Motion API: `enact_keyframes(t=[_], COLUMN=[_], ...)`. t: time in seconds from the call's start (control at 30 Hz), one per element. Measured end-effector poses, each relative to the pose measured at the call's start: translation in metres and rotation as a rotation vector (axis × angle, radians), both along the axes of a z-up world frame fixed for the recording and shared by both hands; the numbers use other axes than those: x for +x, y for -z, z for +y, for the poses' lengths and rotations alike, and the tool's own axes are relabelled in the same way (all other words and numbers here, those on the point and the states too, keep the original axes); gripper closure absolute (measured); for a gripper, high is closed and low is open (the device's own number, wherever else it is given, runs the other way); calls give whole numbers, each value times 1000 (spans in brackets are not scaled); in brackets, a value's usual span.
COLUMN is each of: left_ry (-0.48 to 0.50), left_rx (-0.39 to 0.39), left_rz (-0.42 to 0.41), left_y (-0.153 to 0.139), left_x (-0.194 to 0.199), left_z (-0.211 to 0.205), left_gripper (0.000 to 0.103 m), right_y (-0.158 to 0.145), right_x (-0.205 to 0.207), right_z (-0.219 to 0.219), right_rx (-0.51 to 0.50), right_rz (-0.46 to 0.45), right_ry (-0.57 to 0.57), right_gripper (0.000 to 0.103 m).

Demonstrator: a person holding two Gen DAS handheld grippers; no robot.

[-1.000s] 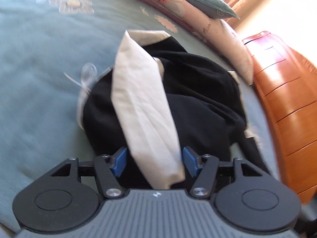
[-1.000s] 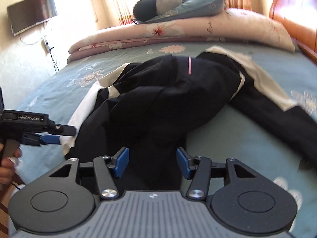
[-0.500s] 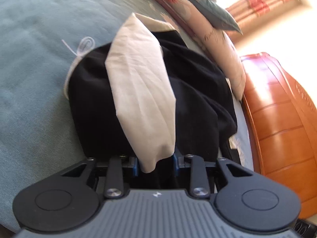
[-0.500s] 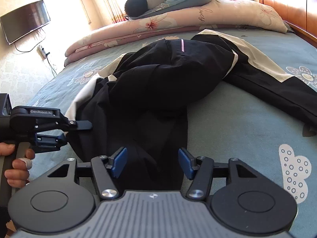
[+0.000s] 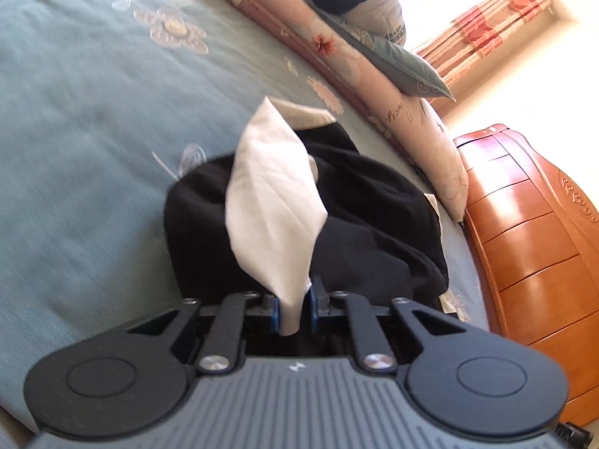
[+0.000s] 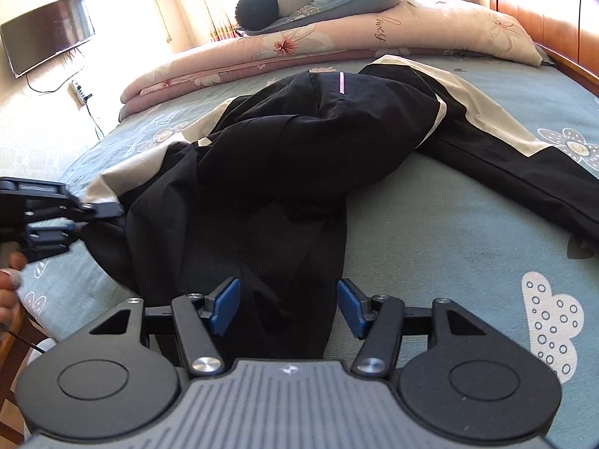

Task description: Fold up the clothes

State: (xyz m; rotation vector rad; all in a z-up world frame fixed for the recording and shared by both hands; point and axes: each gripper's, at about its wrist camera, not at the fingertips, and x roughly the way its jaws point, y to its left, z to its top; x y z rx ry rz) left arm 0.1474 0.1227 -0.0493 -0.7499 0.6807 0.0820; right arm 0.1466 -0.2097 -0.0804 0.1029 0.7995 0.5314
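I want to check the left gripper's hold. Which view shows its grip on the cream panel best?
The left wrist view: the left gripper is shut on the cream panel. The right wrist view shows that gripper only side-on at the frame edge.

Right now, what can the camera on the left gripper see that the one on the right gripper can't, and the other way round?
Only the left wrist view shows the left gripper shut on the cream panel of the garment, seen close up between its blue pads, and the curved front of the wooden headboard.

Only the right wrist view shows the open right gripper, the wall television, the garment's long leg stretching right, and a hand holding the other tool.

Both show the black garment, the blue-green bedsheet and the folded floral quilt.
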Motion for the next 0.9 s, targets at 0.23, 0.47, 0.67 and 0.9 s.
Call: enact_keyframes(t=[0.23, 0.47, 0.67, 0.9], left_ry=[-18, -108, -217, -293], left_rx=[138, 292, 367, 424], left_rz=[28, 30, 61, 63], left_y=[-19, -44, -51, -63], left_x=[-2, 14, 30, 52], left_z=[25, 63, 107, 152], left_gripper=[95, 95, 98, 98], right_y=[2, 2, 5, 8], right_x=[6, 11, 19, 28], right_z=[2, 4, 8, 13], right_rx=[9, -28, -41, -57], right_rz=[10, 1, 10, 20], right_ry=[11, 16, 12, 8], right_gripper=[40, 40, 40, 40])
